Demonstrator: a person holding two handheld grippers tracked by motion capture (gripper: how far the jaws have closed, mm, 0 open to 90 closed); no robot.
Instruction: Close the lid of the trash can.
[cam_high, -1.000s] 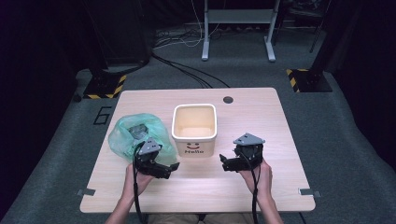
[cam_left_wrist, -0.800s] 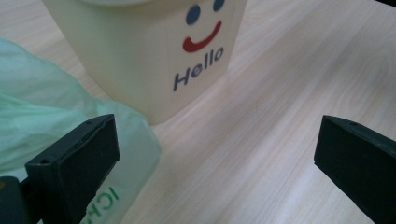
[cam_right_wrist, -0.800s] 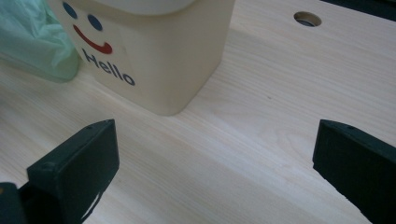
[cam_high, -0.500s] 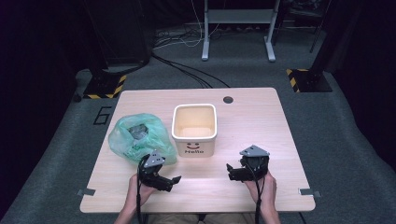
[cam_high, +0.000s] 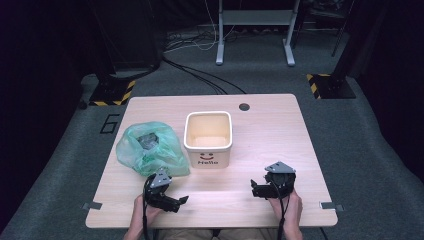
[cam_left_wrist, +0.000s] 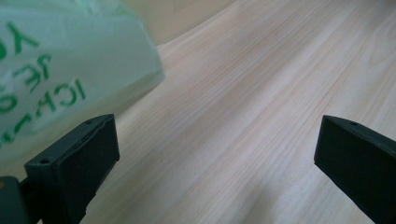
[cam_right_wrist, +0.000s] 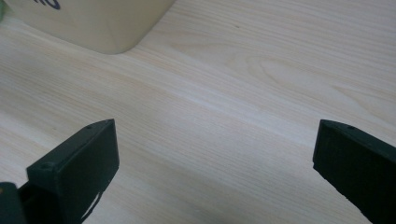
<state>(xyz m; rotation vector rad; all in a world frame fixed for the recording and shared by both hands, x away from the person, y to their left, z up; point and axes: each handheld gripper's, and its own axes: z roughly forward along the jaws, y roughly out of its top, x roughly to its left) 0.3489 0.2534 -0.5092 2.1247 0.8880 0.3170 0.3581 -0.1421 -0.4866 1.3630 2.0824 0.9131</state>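
A crumpled green plastic bag (cam_high: 150, 149) with something dark inside lies on the left of the wooden table (cam_high: 270, 125). Right of it stands a cream square bin (cam_high: 208, 137) printed "Hello" with a smile. My left gripper (cam_high: 180, 201) rests open near the front edge, just below the bag; the bag's printed side (cam_left_wrist: 51, 70) fills the upper left of the left gripper view. My right gripper (cam_high: 255, 189) is open at the front right, with the bin's lower corner (cam_right_wrist: 98, 23) ahead of it. Nothing sits between either pair of jaws.
A round cable hole (cam_high: 244, 106) marks the table's far edge. Cables (cam_high: 200, 75) run over the grey floor behind, past a metal stand (cam_high: 252, 30) and yellow-black striped feet (cam_high: 327, 85). Bare wood spans between the two grippers.
Both grippers have drawn back toward the front edge of the table, the left one away from the bag. Both stay open.
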